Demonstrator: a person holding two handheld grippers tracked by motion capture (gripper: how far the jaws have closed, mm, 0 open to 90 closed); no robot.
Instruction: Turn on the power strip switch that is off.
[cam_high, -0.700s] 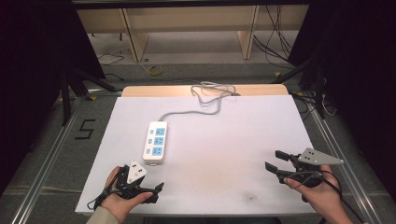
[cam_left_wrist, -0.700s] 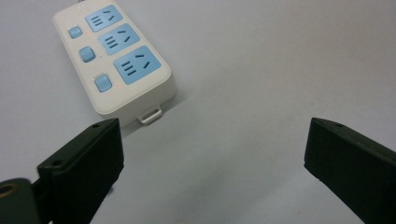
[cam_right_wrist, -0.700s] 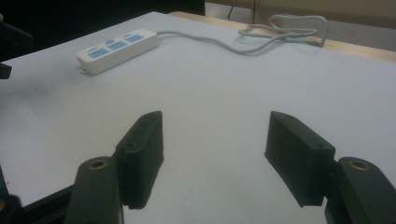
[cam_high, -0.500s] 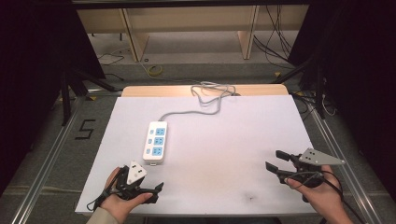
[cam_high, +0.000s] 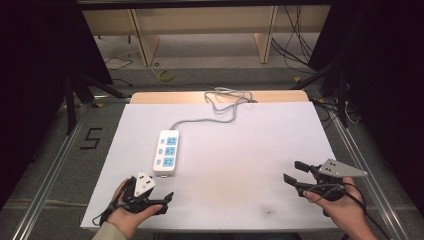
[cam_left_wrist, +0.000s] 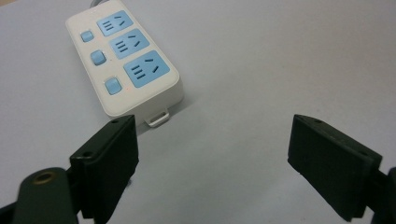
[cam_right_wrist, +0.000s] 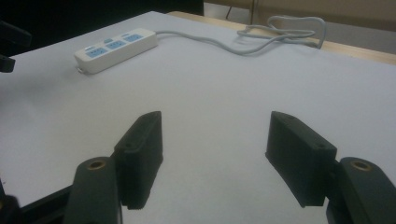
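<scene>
At twelve o'clock of the nearer left tongs (cam_high: 167, 196), gaping like the right tongs (cam_high: 294, 171), the power strip (cam_high: 167, 152) lay lengthwise twelve-to-six.

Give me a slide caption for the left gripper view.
Left gripper, jaws open and empty, faces a white power strip with three blue sockets on the white table.

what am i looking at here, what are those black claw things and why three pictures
A person sits at a table covered with a white sheet, holding a hand-operated two-jaw gripper in each hand: the left gripper and the right gripper. One picture looks down from above. The other two come from small cameras riding on each gripper, looking out between its black jaws. Both grippers are open and hold nothing. On the sheet lies a white power strip with three blue sockets; its grey cord runs to the far edge.
</scene>
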